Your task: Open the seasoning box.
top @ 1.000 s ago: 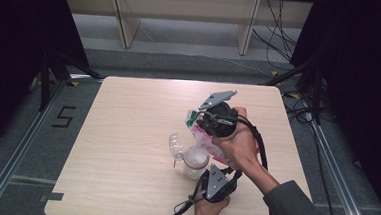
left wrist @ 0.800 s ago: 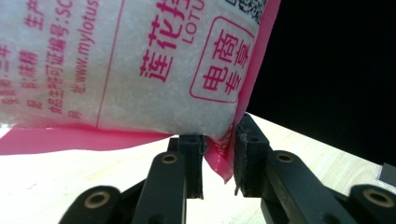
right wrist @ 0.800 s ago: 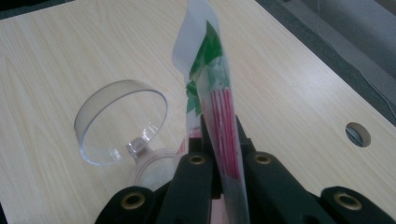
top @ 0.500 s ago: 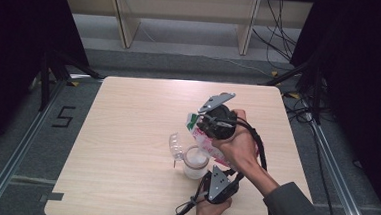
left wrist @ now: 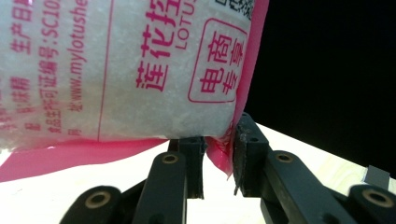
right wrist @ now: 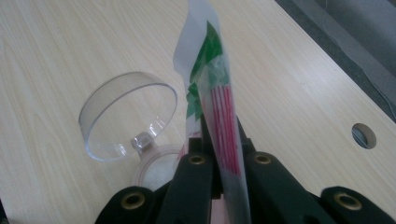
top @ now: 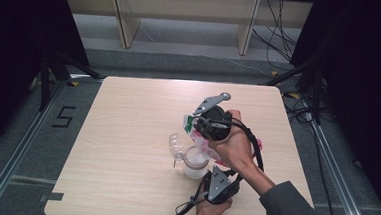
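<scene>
Right gripper (top: 200,127) above the middle of the table (top: 127,133), jaws pressed on the top edge of a pink and white bag (right wrist: 219,107), left gripper (left wrist: 219,158) pinching the bag's lower corner, bag held tilted over a clear jar (top: 195,163) with its hinged lid (right wrist: 128,114) open

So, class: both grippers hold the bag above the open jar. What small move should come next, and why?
Probably tip the bag a little further with the right gripper, as its top edge is pinched above the open jar, whose lid is flipped back. The left gripper holds the bag's bottom corner.
</scene>
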